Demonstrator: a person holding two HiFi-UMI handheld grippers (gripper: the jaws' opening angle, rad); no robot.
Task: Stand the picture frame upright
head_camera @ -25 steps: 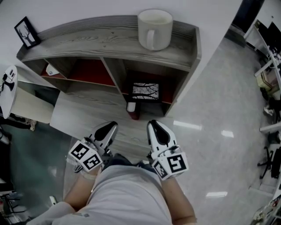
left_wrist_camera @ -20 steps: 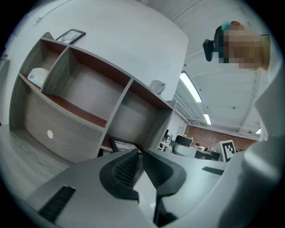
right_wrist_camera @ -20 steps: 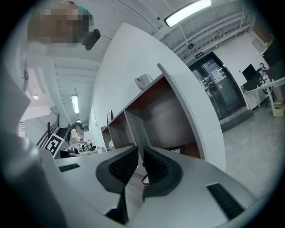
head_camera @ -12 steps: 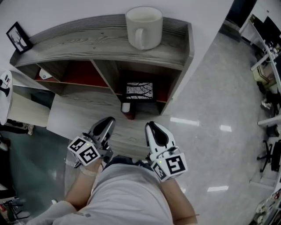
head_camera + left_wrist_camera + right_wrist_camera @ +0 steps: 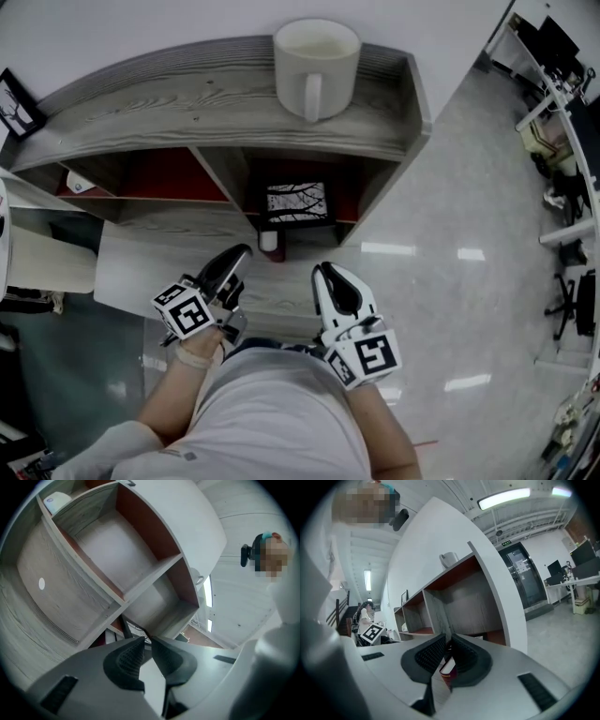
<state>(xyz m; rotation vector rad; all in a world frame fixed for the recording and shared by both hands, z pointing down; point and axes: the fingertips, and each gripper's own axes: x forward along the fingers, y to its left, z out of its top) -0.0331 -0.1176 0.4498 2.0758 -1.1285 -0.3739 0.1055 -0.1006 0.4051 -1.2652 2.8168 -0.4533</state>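
A black picture frame [image 5: 295, 202] with a bare-branch print sits in the lower right compartment of the grey wooden shelf unit [image 5: 187, 98], its face turned up toward me. I cannot tell whether it lies flat or leans. My left gripper [image 5: 239, 255] hovers just in front of that compartment; its jaws are opening from nearly closed, with only a thin slit and nothing between them. In the left gripper view [image 5: 146, 641] a corner of the frame [image 5: 136, 629] peeks over the fingertips. My right gripper [image 5: 324, 274] is beside it, jaws together and empty.
A small red and white cup [image 5: 270, 243] stands in front of the frame and shows again past the right gripper's jaws [image 5: 446, 668]. A large white mug [image 5: 316, 56] stands on the shelf top. A second small frame [image 5: 14, 98] leans at the far left. Glossy floor lies to the right.
My left gripper has crept forward toward the lower right compartment and turned slightly. The right gripper has barely moved. The head view has drifted, so the shelf sits a little differently in it.
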